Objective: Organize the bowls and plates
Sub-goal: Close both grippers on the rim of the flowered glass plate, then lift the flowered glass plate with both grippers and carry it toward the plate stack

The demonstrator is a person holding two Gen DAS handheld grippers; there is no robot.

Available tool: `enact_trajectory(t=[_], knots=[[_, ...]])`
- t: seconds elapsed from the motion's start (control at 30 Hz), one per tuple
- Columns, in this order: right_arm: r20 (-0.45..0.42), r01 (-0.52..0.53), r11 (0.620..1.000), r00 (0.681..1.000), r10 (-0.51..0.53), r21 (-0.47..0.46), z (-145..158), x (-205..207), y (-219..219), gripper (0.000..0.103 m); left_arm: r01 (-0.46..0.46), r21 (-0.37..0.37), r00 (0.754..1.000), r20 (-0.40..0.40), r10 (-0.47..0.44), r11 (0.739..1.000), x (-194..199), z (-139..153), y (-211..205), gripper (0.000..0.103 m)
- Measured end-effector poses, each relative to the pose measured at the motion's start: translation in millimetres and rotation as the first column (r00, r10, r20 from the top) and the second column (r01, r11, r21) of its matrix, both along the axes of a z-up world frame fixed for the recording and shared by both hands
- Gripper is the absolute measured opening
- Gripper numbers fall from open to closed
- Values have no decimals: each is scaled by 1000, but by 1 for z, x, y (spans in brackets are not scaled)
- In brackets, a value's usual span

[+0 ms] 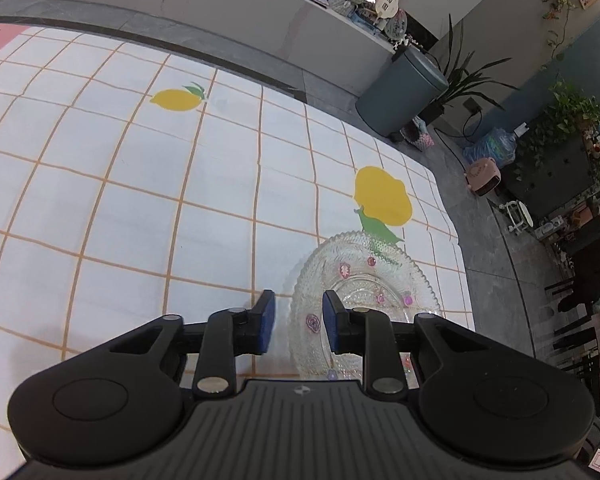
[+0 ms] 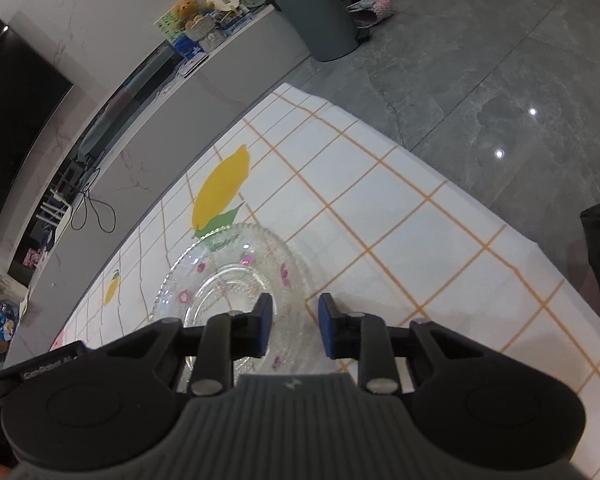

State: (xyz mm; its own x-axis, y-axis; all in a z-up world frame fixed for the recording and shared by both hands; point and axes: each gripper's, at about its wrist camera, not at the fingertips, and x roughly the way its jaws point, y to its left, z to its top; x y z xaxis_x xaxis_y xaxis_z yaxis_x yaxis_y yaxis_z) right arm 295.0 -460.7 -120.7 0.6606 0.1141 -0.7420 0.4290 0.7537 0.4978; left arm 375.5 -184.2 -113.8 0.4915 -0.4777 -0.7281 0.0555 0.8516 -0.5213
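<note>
Near the tablecloth's (image 1: 180,184) edge, glass plate (image 1: 364,280).

Even indoor light; floor (image 2: 516,132) glare; fisheye-bent edges.

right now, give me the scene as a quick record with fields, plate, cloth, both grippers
plate: one clear glass plate with a beaded rim and small pink and purple flowers, flat on the cloth
cloth: white tablecloth with an orange grid and yellow lemon prints
left gripper: jaws apart, straddling the plate's rim, pads not visibly pressing on it
right gripper: jaws apart, straddling the opposite side of the rim, pads not visibly pressing
other dishes: none in view
beyond table: grey bin on the floor
</note>
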Motion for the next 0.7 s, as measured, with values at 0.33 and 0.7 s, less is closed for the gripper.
enact_trajectory(t=[0.33, 0.7], knots=[[6, 12, 1000, 1000, -12, 18, -5, -1, -2, 7, 19, 34, 999, 38, -20, 999, -4, 0, -6, 11], [4, 6, 997, 1000, -6, 74, 2, -6, -3, 5, -10, 64, 998, 58, 6, 998, -22, 18, 2, 9]])
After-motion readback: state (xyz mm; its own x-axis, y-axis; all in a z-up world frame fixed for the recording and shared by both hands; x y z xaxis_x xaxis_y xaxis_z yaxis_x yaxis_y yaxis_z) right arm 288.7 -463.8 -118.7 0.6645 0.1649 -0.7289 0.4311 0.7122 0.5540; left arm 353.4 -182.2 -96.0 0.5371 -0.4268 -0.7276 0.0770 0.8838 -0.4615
